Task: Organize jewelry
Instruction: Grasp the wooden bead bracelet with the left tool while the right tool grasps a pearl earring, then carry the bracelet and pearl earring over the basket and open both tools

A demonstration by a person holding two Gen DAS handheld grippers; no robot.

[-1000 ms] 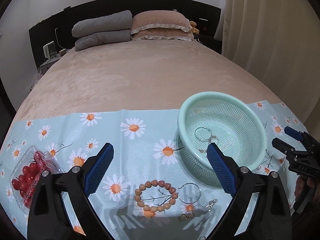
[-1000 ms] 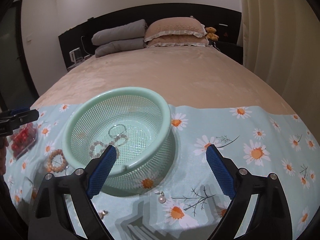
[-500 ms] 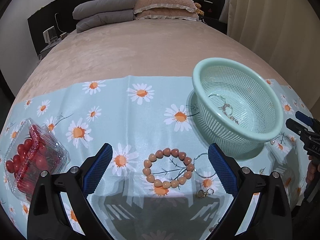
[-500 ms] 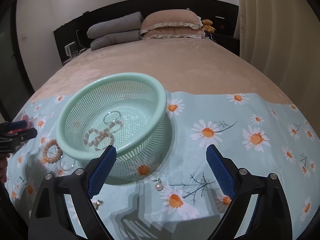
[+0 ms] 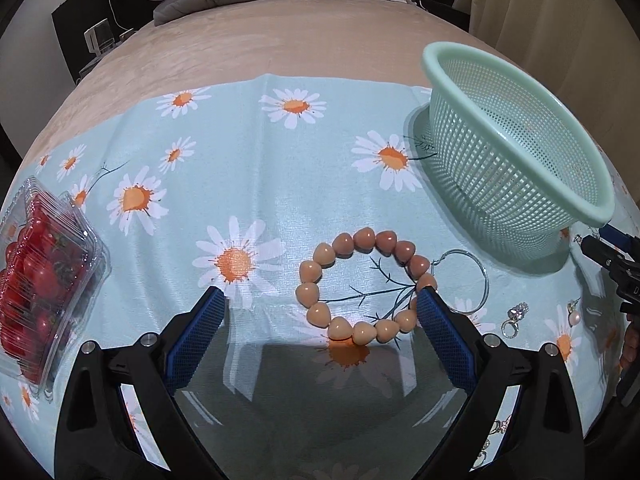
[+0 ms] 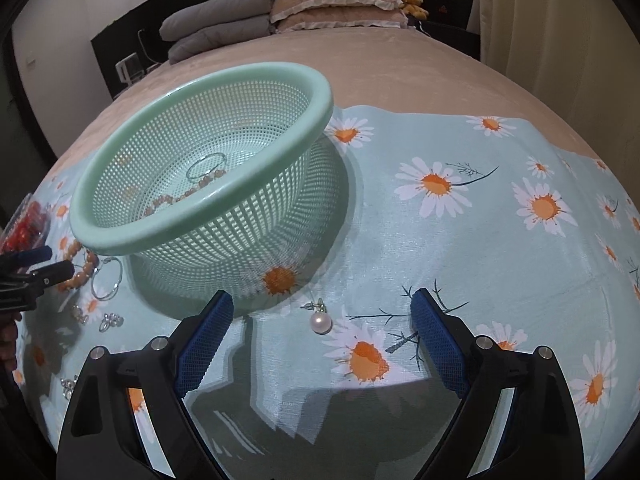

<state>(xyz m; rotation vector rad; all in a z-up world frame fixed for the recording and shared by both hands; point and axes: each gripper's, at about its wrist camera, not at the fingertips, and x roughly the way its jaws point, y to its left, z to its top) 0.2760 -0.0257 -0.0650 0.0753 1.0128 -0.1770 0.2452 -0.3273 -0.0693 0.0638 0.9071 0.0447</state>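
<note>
A bracelet of orange heart beads [image 5: 362,286] lies on the daisy cloth, just ahead of my open left gripper [image 5: 320,304], with its right side by the right finger. A thin silver hoop [image 5: 466,282] and a small ring [image 5: 514,320] lie to its right. The mint mesh basket [image 6: 120,236] holds a hoop [image 6: 206,166] and a beaded bracelet [image 6: 176,198]. My right gripper [image 6: 322,312] is open and empty, low over a pearl earring [image 6: 320,322] that lies between its fingers. The basket also shows in the left wrist view [image 5: 516,120].
A clear box of cherry tomatoes [image 5: 36,280] sits at the left edge of the cloth. More small rings [image 6: 110,320] lie left of the basket. Pillows [image 6: 332,2] and a curtain [image 6: 560,20] are at the far end of the bed.
Both grippers have dropped lower and closer to the cloth. The heart bracelet now sits right at the left gripper's fingertips, and the pearl earring between the right gripper's fingers.
</note>
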